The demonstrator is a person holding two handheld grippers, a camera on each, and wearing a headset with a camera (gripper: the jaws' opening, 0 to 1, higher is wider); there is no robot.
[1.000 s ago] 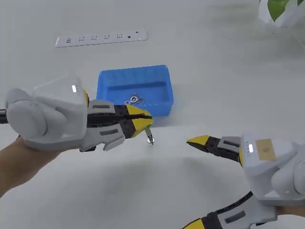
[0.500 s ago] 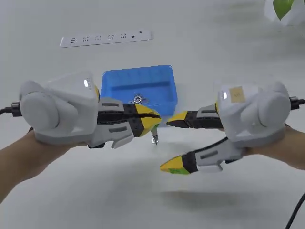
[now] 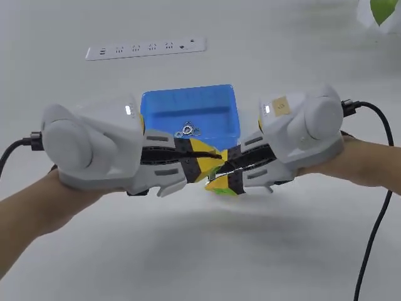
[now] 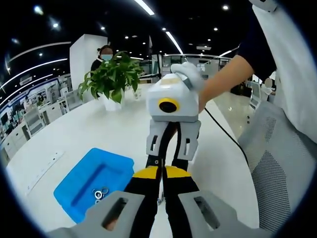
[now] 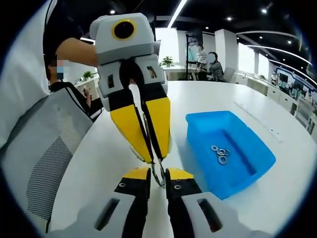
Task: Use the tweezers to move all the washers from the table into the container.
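The blue container [image 3: 188,93] stands on the white table, with a small cluster of washers [image 3: 186,131] inside. Just in front of it the two grippers meet tip to tip. My left gripper [image 3: 216,162] is shut on the thin metal tweezers [image 5: 161,182], which stick out past its yellow jaws. My right gripper [image 3: 220,172] faces it, its jaws closed down around the tweezers' free end. The right gripper view has its own jaws [image 5: 158,176] either side of that metal tip. That view also has the container [image 5: 233,124] and washers [image 5: 220,152] to the right.
A white power strip [image 3: 145,48] lies on the table beyond the container. A potted plant [image 3: 382,12] stands at the far right corner. A black cable [image 3: 376,207] trails from the right gripper. A mesh chair [image 4: 277,168] is behind the person.
The right gripper swung in from the lower right up to the left gripper's tip, and its jaws went from wide apart to nearly together. The left gripper kept the tweezers and barely moved.
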